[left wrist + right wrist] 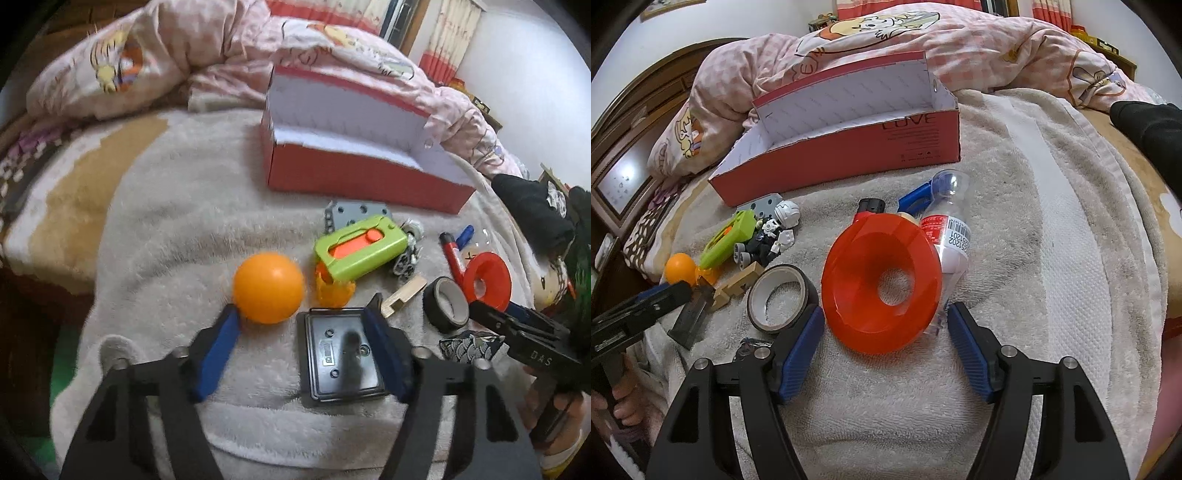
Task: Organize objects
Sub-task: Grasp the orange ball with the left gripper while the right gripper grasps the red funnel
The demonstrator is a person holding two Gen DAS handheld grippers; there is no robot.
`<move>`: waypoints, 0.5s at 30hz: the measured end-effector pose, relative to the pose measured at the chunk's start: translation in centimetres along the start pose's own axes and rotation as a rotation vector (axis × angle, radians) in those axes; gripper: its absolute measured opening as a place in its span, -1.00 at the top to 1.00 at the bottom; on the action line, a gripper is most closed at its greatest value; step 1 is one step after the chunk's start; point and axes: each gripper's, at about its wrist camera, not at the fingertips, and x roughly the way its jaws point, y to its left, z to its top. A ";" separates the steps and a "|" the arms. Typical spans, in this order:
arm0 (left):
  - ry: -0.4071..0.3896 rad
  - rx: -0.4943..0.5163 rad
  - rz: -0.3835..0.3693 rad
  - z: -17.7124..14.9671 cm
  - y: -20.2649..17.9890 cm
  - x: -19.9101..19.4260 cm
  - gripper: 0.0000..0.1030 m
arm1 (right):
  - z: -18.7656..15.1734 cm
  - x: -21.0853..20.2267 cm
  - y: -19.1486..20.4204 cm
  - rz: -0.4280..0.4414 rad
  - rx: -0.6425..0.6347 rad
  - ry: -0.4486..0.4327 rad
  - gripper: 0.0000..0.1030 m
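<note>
Black plate [341, 360] between left jaws, right pad touching, right jaws wide around red funnel [881, 282]

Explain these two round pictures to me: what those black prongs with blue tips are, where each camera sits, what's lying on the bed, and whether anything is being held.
There is no robot here. A person holds a hand-operated gripper in each hand, and a fisheye camera on each one looks forward along its two blue-padded fingers.

The left camera shows the left gripper with its fingers either side of a grey and black plate, near an orange ball. They do not look pressed on the plate.

The right camera shows the right gripper open around a red funnel, not gripping it.

On the towel also lie a roll of tape, a clear bottle, a green toy and an open red box, which looks empty. Nothing is lifted.
</note>
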 end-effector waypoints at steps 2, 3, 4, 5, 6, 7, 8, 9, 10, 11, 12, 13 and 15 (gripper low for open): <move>0.003 -0.005 0.002 0.0 0.2 0.4 -0.03 | 0.0 0.0 0.0 -0.002 -0.002 0.000 -0.39; -0.005 -0.010 -0.003 0.1 0.3 0.4 -0.02 | 0.0 0.0 0.0 -0.004 -0.004 0.000 -0.39; -0.008 -0.012 -0.007 0.2 0.3 0.3 -0.02 | 0.0 0.0 0.0 -0.006 -0.005 0.000 -0.39; -0.013 -0.012 -0.011 0.2 0.2 0.2 -0.02 | 0.0 0.0 0.1 -0.007 -0.006 0.001 -0.39; -0.024 -0.012 -0.003 0.3 0.2 0.1 -0.02 | 0.0 0.1 0.1 -0.009 -0.007 0.001 -0.39; -0.032 -0.012 0.004 0.3 0.2 0.1 -0.03 | 0.0 0.0 0.1 -0.010 -0.007 0.001 -0.39; -0.038 -0.010 0.010 0.4 0.1 0.0 -0.03 | 0.0 0.0 0.2 -0.011 -0.008 0.001 -0.39; -0.040 -0.008 0.012 0.5 0.1 0.0 -0.03 | 0.0 0.1 0.1 -0.013 -0.009 0.002 -0.39; -0.039 -0.008 0.009 0.6 0.2 0.1 -0.03 | 0.0 0.0 0.2 -0.014 -0.009 0.002 -0.39; -0.037 -0.008 0.008 0.7 0.2 0.2 -0.03 | 0.0 0.0 0.2 -0.014 -0.009 0.002 -0.39; -0.036 -0.008 0.008 0.7 0.2 0.3 -0.03 | 0.0 0.0 0.2 -0.013 -0.007 0.002 -0.39; -0.031 -0.009 0.009 0.7 0.2 0.4 -0.03 | 0.1 0.0 0.2 -0.011 -0.006 0.002 -0.39; -0.032 -0.011 0.002 0.6 0.4 0.3 0.07 | 0.1 -0.1 0.1 -0.005 0.002 0.003 -0.39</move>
